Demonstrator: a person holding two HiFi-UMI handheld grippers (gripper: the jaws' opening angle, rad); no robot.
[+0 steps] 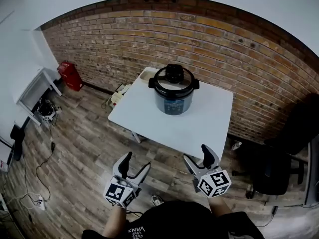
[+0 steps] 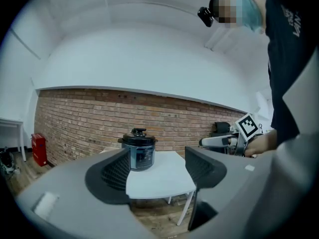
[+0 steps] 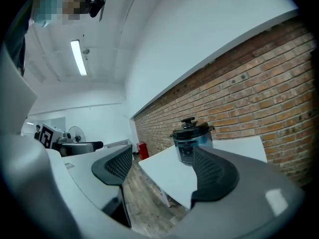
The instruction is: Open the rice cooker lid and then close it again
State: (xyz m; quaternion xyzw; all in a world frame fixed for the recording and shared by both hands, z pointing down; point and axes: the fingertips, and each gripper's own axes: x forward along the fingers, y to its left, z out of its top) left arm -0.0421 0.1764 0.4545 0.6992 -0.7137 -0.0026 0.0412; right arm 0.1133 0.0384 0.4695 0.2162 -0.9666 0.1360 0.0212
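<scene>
Held the left gripper (image 1: pixel 137 162) at the lower left of the head view and the right gripper (image 1: pixel 197 154) at the lower right of centre, both over the floor short of the table's near edge and well apart from the cooker. Showed both sets of jaws spread wide in their own views. Gripped nothing with either, leaving only the distant table and cooker visible through the gaps.

Faced a brick wall (image 1: pixel 209 49) curving across the upper half of the head view. Looked down on a wood-plank floor (image 1: pixel 79 153) filling the left and lower parts. Saw a white table (image 1: pixel 199 118) at the centre, set close to the wall, and a black office chair (image 1: pixel 279 168) at the right edge.

Found the rice cooker (image 1: pixel 173 98) upright on the far part of the table, just above the middle of the head view. Found it just left of centre in the left gripper view and right of centre in the right gripper view. Noted its black lid (image 1: pixel 187 86) seated flat and closed on the silver body, knob on top, untouched by either gripper.

Spotted a red container (image 1: pixel 70 75) against the foot of the wall at the upper left.
</scene>
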